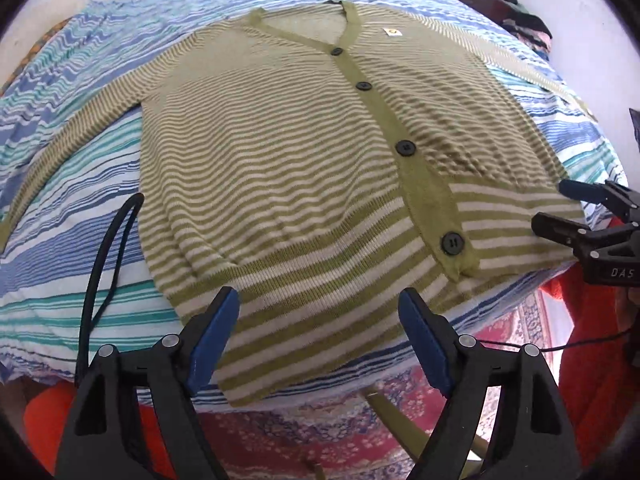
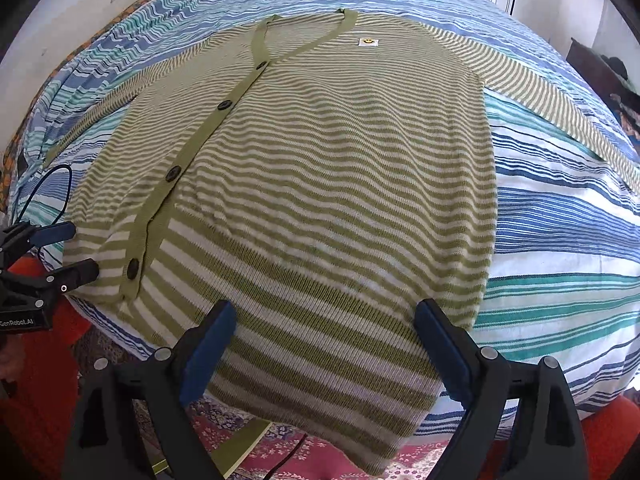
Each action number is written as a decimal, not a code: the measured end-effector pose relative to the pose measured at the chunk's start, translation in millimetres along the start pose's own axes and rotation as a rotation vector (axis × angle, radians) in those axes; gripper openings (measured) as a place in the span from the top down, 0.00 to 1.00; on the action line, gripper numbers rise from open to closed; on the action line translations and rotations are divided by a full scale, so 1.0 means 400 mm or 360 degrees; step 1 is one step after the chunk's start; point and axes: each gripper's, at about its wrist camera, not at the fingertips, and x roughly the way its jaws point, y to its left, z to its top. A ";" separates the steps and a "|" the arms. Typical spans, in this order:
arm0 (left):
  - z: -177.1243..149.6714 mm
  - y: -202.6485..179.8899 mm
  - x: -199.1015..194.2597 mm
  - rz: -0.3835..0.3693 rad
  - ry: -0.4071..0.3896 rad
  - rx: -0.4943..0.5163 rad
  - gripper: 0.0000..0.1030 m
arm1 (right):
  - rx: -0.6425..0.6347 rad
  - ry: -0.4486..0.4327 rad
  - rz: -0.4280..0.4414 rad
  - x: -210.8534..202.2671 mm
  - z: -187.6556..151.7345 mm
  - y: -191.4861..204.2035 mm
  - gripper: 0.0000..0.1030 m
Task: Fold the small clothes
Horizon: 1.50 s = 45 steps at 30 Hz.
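Here's the striped green-and-cream cardigan (image 1: 304, 168), spread flat and face up on the bed (image 1: 80, 208) with its blue, teal and white striped sheet. It's buttoned down the front, four dark buttons (image 1: 405, 148) running along the solid green placket, neckline at the far side, hem hanging just over the near edge of the bed. Both sleeves are splayed outward, one to each side, lying on the sheet.

The left claw (image 1: 320, 336) hangs released right over the hem, its blue-padded fingers (image 1: 216, 336) spread wide, the cloth visible between them but not pinched. From this camera the hem's left half sits directly ahead, the button placket off to the right.

Over on the other side, the right claw (image 2: 324, 344) is likewise spread wide, poised above the hem's right half, nothing in its grip. Its pads (image 2: 440, 352) frame the wide-striped bottom band. A small white patch (image 2: 368, 41) with a yellow smiley sits high on the chest, well away from both claws.

Each claw shows up at the edge of the other's view, near the hem's corners. A black cable (image 1: 104, 264) loops across the sheet just left of the cardigan. Below the bed edge, a red patterned rug (image 1: 304, 432).
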 end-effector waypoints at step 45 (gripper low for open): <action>-0.065 0.243 -0.030 0.0111 -0.0285 -0.0697 0.02 | -0.0532 -0.0273 0.0464 -0.078 -0.069 0.224 0.39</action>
